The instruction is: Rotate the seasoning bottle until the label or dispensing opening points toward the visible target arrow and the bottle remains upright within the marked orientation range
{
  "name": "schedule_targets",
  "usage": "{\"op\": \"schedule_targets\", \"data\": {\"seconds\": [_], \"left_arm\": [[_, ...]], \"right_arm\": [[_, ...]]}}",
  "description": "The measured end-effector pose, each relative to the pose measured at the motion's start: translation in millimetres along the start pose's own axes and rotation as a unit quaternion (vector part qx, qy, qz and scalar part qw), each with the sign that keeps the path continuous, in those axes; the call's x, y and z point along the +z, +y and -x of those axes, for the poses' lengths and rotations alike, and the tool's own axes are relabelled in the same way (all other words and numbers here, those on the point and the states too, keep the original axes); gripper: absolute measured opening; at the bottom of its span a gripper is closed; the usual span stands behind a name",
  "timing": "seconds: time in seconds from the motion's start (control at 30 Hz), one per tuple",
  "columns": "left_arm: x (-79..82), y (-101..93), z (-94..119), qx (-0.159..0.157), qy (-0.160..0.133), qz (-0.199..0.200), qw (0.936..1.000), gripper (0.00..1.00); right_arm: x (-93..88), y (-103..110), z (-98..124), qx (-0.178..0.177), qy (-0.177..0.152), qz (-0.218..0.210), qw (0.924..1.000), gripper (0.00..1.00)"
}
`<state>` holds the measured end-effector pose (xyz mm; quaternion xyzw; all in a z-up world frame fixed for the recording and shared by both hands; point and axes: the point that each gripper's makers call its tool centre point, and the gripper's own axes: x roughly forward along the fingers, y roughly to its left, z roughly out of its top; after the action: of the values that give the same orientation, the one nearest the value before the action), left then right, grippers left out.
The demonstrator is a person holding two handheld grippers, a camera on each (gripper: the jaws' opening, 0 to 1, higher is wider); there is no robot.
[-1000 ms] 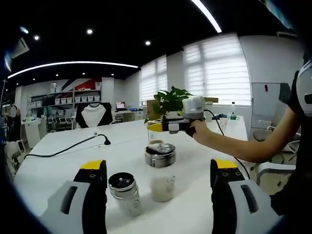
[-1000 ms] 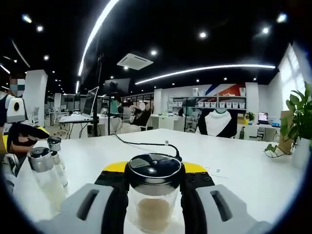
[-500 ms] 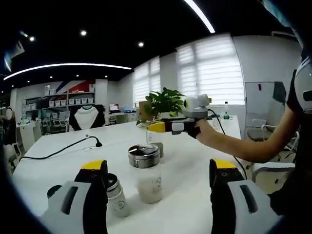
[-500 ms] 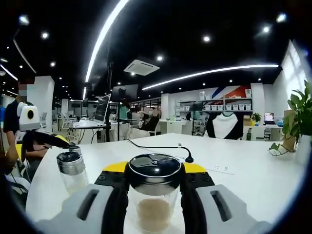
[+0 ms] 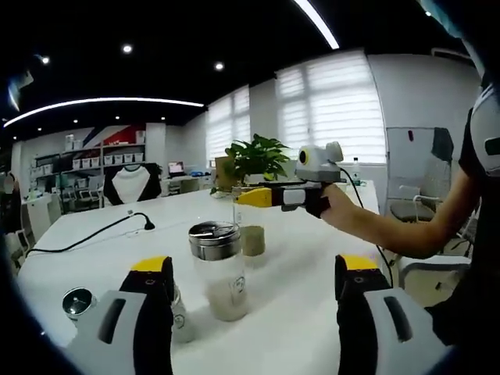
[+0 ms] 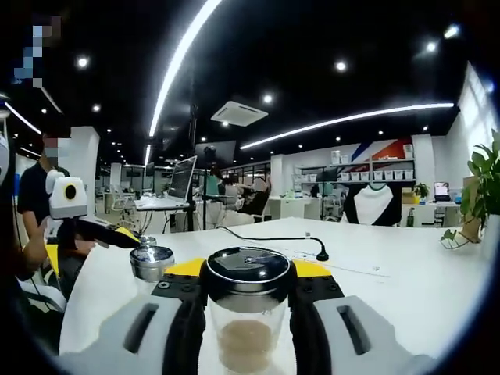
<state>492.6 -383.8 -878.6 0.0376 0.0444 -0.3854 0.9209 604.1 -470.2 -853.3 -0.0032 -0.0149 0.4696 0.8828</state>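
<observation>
Beside the clamped seasoning bottle (image 6: 246,312), another metal-capped shaker (image 6: 151,264)

The right gripper (image 6: 248,312) has swung its bottle (image 6: 247,316) round over the table (image 6: 391,289), and the left gripper (image 5: 250,312) has drifted, so the standing jar (image 5: 217,269) now sits nearer it.

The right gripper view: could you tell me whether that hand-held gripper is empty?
No, the right hand-held gripper is shut on a black-lidded seasoning bottle sitting between its jaws.
</observation>
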Motion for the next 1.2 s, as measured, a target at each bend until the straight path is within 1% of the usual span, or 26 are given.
{"op": "schedule_targets", "data": {"seconds": [0.17, 0.27, 0.33, 0.5, 0.7, 0.73, 1.0, 1.07, 1.2], "left_arm": [[-5.2, -1.3, -0.4, 0.000, 0.008, -0.008, 0.9999, 0.87], [-5.9, -3.9, -0.7, -0.004, 0.007, -0.004, 1.0000, 0.87], [-6.9, -6.0, -1.0, -0.007, 0.007, -0.003, 0.9999, 0.86], [-11.8, -11.0, -1.6, -0.015, 0.011, -0.002, 0.9998, 0.86], [-19.9, -16.5, -1.4, -0.022, 0.016, 0.003, 0.9996, 0.85], [-21.1, -19.7, -1.9, -0.023, 0.017, 0.004, 0.9996, 0.85], [-25.5, -26.4, -2.6, -0.029, 0.018, 0.008, 0.9994, 0.85], [-26.5, -27.4, -2.7, -0.031, 0.019, 0.008, 0.9993, 0.84], [-29.0, -29.6, -2.8, -0.036, 0.020, 0.008, 0.9991, 0.84]], "right_arm": [[-2.1, 8.8, 5.6, 0.006, -0.001, 0.001, 1.0000, 0.37], [-4.4, 15.4, 8.9, 0.012, -0.001, -0.005, 0.9999, 0.37], [-4.1, 14.3, 9.0, 0.015, -0.001, -0.006, 0.9999, 0.37], [-2.2, 23.6, 13.6, 0.024, -0.004, -0.006, 0.9997, 0.37], [0.4, 38.7, 17.0, 0.043, -0.007, -0.005, 0.9990, 0.37], [1.1, 41.6, 17.9, 0.045, -0.008, -0.005, 0.9989, 0.37], [2.6, 57.0, 22.0, 0.064, -0.010, -0.003, 0.9979, 0.37], [2.4, 61.9, 22.5, 0.074, -0.008, -0.007, 0.9972, 0.37], [4.7, 71.6, 23.5, 0.088, -0.015, -0.009, 0.9959, 0.37]]}}
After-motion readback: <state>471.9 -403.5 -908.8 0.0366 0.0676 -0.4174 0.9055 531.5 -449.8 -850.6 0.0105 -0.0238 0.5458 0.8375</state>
